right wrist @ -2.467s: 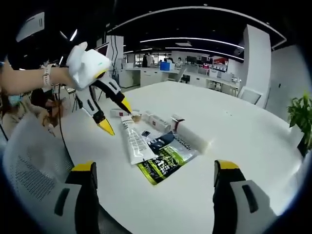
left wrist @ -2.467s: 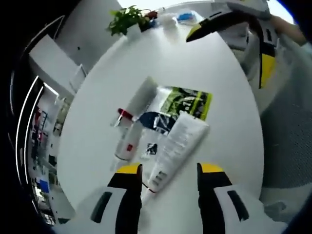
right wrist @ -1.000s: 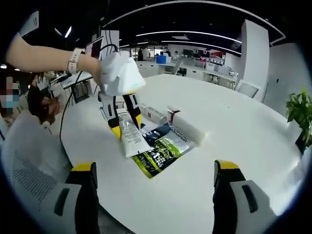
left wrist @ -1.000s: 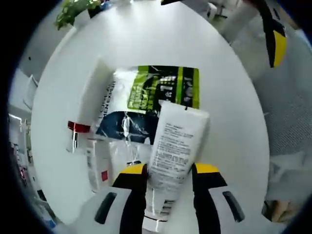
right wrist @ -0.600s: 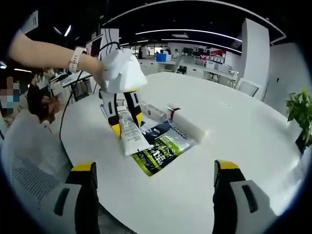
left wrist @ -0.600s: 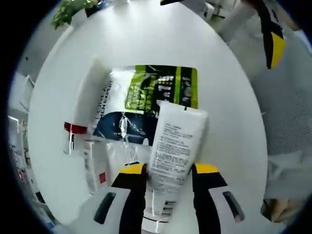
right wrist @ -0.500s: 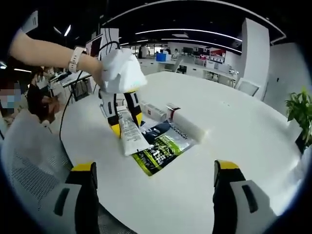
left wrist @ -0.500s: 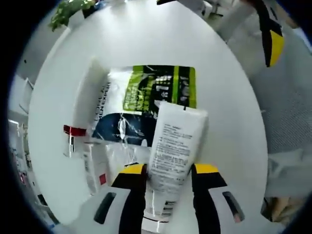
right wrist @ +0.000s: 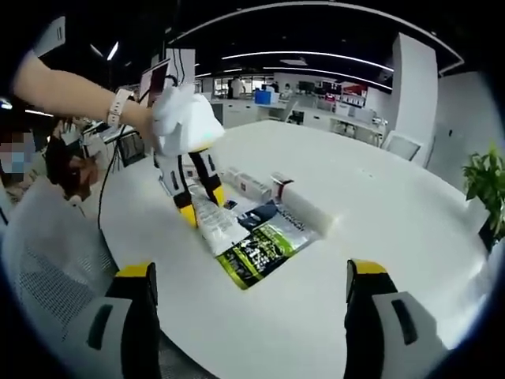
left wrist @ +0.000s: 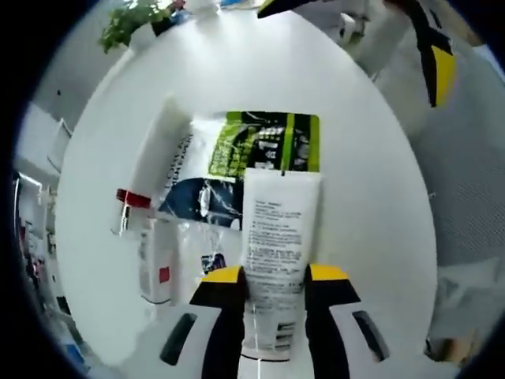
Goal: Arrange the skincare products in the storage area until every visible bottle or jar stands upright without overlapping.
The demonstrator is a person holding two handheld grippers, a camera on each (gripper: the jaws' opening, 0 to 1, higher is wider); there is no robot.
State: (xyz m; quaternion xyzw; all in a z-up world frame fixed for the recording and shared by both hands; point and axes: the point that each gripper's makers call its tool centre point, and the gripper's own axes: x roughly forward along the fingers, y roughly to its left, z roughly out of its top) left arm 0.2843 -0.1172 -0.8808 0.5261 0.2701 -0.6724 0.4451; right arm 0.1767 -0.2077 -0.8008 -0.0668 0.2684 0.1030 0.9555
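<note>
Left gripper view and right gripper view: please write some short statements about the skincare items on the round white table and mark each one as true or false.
1. The left claw is shut on the white squeeze tube with grey print. True.
2. The right claw holds the green and black sachet. False: it is open and holds nothing.
3. The long white tube with a red cap lies flat on the round white table. True.
4. The small white box with a red mark stands upright. False: it lies on its side.
5. A green potted plant stands beside the sachet. False: it is far off, at the table's edge.
</note>
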